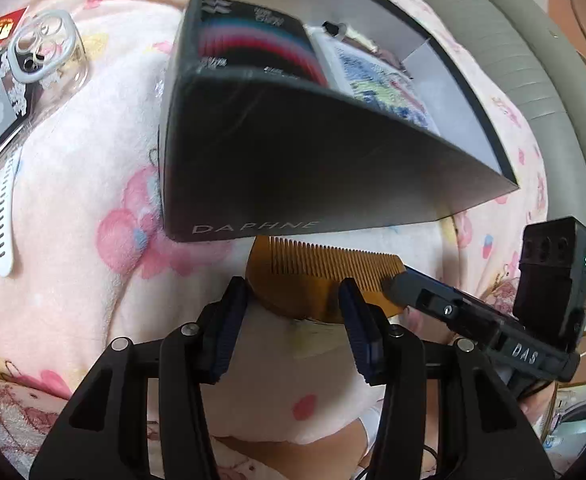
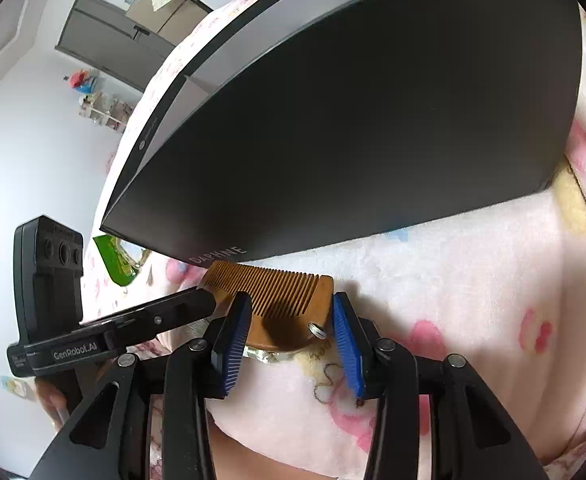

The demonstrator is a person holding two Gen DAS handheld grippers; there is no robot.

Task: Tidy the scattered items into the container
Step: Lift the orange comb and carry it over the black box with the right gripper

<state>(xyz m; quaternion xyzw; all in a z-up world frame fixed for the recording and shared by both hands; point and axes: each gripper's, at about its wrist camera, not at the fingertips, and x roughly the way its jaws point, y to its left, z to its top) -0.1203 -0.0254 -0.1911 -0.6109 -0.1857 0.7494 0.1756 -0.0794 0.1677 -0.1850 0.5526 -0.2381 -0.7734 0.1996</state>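
Comb (image 1: 325,276), wooden, lies on the pink blanket (image 1: 93,208) just in front of the black box (image 1: 293,160), its teeth toward the box wall. The left tool (image 1: 293,312) has its jaws spread wide on either side of the comb's back, not gripping it. The right tool (image 2: 289,320) is likewise wide, its blue pads (image 2: 233,340) flanking the comb's end (image 2: 285,300). Each tool's finger reaches the comb's far end in the other's view. Inside the box sit a dark striped packet (image 1: 253,44) and a printed card (image 1: 381,80). A clear phone case (image 1: 45,52) and a white strap (image 1: 5,216) lie apart to the left.
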